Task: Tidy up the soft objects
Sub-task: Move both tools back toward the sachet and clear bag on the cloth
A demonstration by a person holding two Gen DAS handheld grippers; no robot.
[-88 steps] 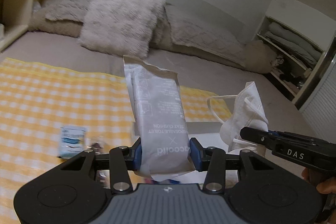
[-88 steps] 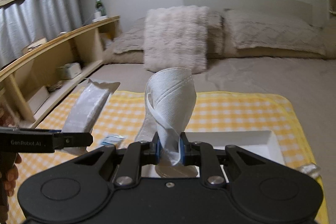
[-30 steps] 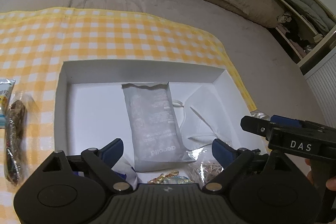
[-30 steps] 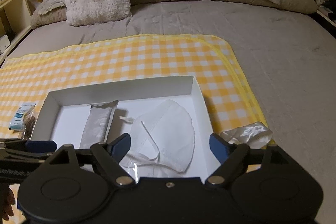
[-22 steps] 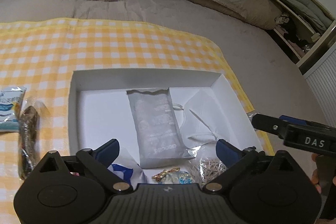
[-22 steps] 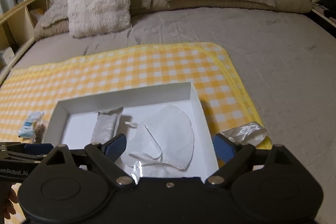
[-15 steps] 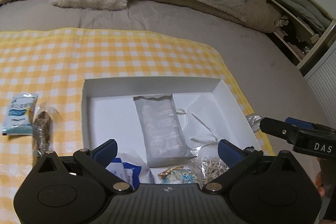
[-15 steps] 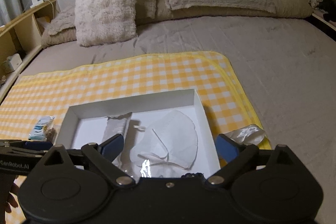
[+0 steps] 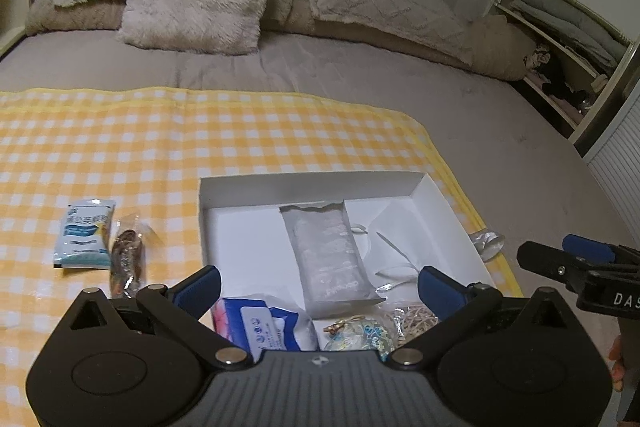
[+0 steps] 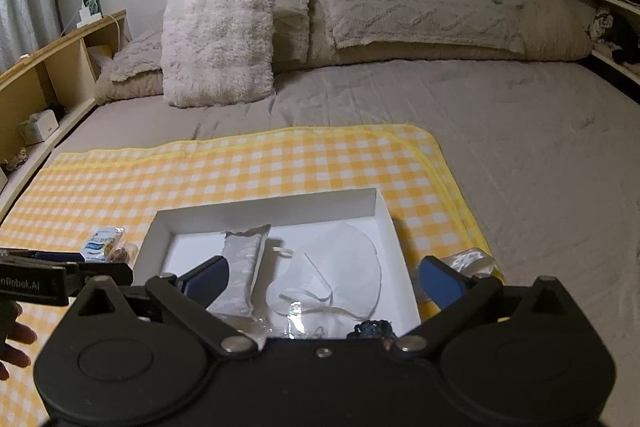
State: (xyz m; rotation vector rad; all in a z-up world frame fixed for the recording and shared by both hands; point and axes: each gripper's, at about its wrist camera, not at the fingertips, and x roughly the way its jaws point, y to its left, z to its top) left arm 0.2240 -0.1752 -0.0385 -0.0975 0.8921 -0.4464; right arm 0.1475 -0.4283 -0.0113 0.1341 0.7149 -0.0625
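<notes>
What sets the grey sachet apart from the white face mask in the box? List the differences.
The grey sachet is a long, narrow, printed packet; the white face mask is broad, rounded and plain, with loose ear loops. The sachet lies near the middle of the white box, while the mask fills its right side. Both lie flat inside the box, side by side, free of either gripper.

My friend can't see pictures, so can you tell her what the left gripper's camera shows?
The open, empty left gripper hangs above a white box on a yellow checked blanket. In the box lie a grey pouch, a white face mask and small packets; two more packets lie left of it.
</notes>
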